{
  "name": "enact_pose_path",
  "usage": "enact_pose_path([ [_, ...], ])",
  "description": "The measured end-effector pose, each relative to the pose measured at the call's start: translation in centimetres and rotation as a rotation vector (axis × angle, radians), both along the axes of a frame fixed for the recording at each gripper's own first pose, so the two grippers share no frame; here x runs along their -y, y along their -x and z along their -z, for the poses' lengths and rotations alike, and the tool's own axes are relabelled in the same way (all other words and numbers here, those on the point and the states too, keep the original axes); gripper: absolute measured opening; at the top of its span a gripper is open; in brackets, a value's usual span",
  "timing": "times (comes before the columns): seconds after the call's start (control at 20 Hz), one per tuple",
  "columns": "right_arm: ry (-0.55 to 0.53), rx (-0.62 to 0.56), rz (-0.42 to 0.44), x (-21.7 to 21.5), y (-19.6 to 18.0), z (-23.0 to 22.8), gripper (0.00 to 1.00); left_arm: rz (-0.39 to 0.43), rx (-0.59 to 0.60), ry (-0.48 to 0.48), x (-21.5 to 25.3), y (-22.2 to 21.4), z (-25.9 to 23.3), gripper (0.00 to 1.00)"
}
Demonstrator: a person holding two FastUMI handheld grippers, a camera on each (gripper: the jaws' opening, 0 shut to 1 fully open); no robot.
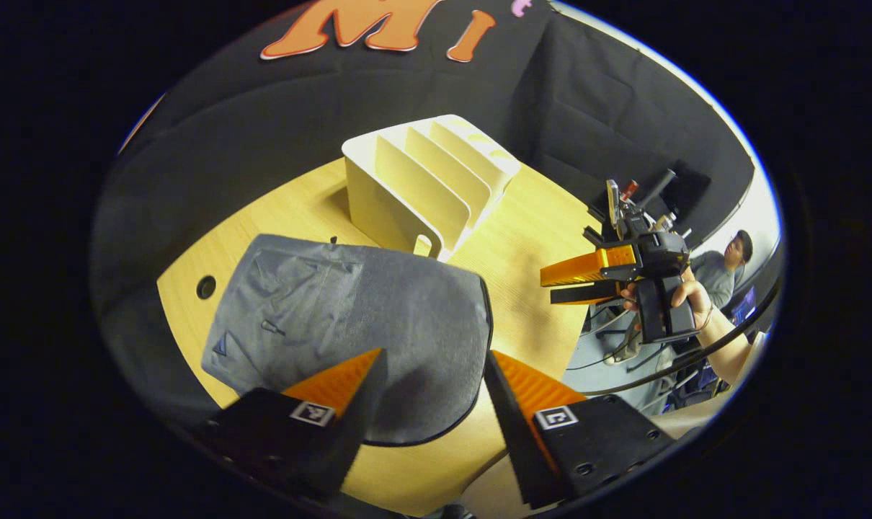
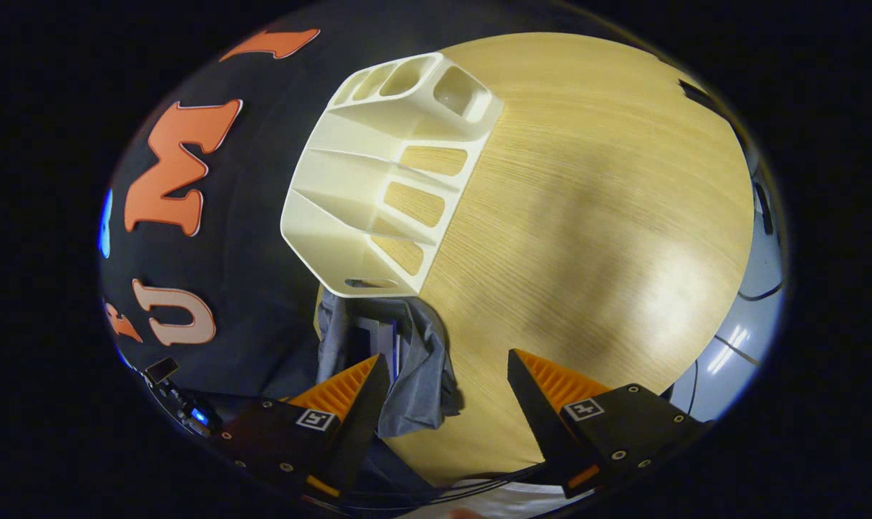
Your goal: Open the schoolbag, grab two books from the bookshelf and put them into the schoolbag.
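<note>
The schoolbag (image 1: 349, 324) lies flat on the table (image 1: 530, 238) in the left gripper view, a grey fabric bag at about 7 o'clock from the white bookshelf (image 1: 429, 180), its near edge almost touching the shelf's base. The left gripper (image 1: 432, 404) hovers over the bag's lower end with its jaws spread wide and nothing between them. The right gripper (image 1: 562, 281) is held off at 3 o'clock, above the table's edge, and in its own view the right gripper (image 2: 443, 396) also has its jaws apart and empty, looking down on the bookshelf (image 2: 378, 180) with the schoolbag (image 2: 418, 360) at 6 o'clock below it, something dark and flat showing inside the bunched cloth. The shelf's slots look empty from both sides; I cannot make out any books standing in them. The bag looks soft and limp, so it will likely sag and slide when pinched; a fold of cloth near the piped edge or a zip pull seems the best hold, with the other jaws steadying it.
</note>
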State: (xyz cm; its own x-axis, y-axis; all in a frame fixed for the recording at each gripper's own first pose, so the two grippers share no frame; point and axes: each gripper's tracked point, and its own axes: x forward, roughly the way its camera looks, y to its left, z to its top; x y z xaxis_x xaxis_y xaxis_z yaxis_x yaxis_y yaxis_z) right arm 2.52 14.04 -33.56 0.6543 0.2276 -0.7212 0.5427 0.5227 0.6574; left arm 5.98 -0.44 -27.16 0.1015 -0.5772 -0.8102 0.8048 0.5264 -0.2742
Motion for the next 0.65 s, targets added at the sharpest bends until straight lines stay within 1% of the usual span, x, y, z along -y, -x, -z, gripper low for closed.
enact_pose_path([
  [0.05,0.014,0.006,-0.017,1.1,-0.5,-1.1,0.99,-0.049,0.003,-0.003,0.8,-0.3,0.1,0.90],
  [0.15,0.021,0.052,-0.089,2.5,-1.8,-4.4,0.99,-0.163,0.045,0.027,2.7,-0.5,-0.4,0.90],
  [0.25,0.073,0.102,-0.161,4.3,-3.0,-7.6,0.99,-0.262,0.155,0.109,4.5,-1.0,-2.1,0.92],
  [0.3,0.102,0.130,-0.189,5.1,-3.7,-9.3,0.98,-0.311,0.208,0.146,5.2,-1.2,-3.6,0.98],
  [0.4,0.142,0.202,-0.264,5.9,-4.7,-13.2,0.98,-0.403,0.308,0.207,6.3,-1.4,-5.8,0.98],
  [0.45,0.179,0.245,-0.297,6.4,-5.3,-15.0,0.98,-0.438,0.357,0.236,6.9,-1.8,-6.8,0.98],
  [0.5,0.238,0.281,-0.318,7.1,-5.7,-16.6,0.98,-0.476,0.407,0.261,7.2,-2.0,-8.1,0.98],
  [0.55,0.318,0.316,-0.338,8.0,-6.2,-17.9,0.98,-0.510,0.458,0.284,7.7,-2.3,-9.6,0.98],
  [0.65,0.532,0.373,-0.371,10.5,-6.6,-20.9,0.98,-0.584,0.568,0.326,7.6,-3.1,-13.0,0.98],
])
